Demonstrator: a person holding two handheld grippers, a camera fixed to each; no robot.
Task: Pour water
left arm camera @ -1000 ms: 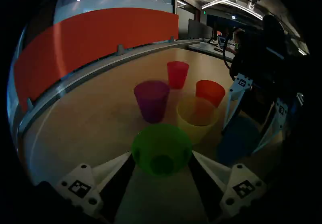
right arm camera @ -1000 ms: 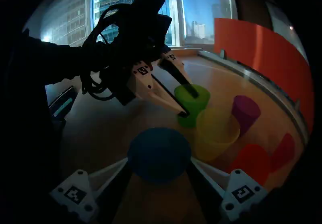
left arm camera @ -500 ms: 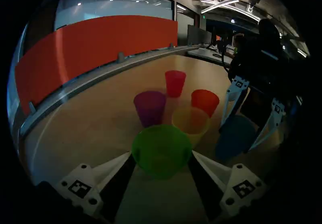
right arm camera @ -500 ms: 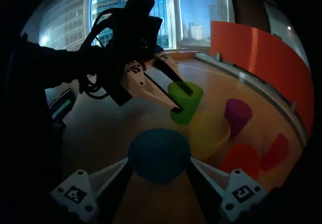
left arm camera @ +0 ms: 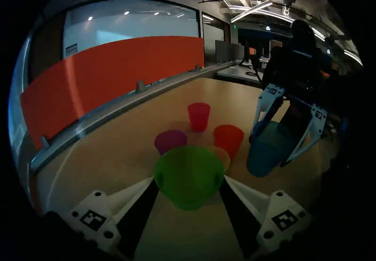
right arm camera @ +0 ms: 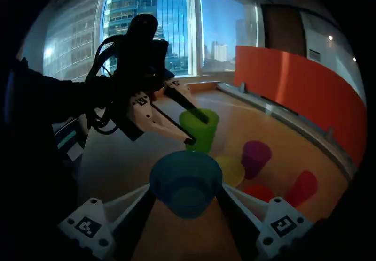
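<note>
- The left gripper point(left arm camera: 189, 188) has its fingers partly closed on a green cup point(left arm camera: 189, 174). One finger presses each side, and the cup sits upright between the tips with its mouth open.
- The right gripper point(right arm camera: 185, 193) clamps a blue cup point(right arm camera: 185, 181) the same way, seated between its own fingers. Whether the pale patch at the bottom is water cannot be told.
- Over the last second both cups have risen. The loose cups that stood level with the fingertips and just ahead now lie below them and farther off on the table point(left arm camera: 117, 162).
- Past the left fingertips, a yellow cup point(left arm camera: 223, 155) peeks out behind the green one. A purple cup point(left arm camera: 170, 141) and an orange cup point(left arm camera: 228, 139) stand just beyond it, and a red cup point(left arm camera: 199, 116) is farthest ahead.
- Ahead and to the right of the left fingers, the blue cup hangs in the air, near the green one but not touching it.
- The pick-up looks finished and the pour not yet begun, as both cups are level. The likely next step is to bring one rim over the other and tip it. Which cup gives and which receives is unclear.
</note>
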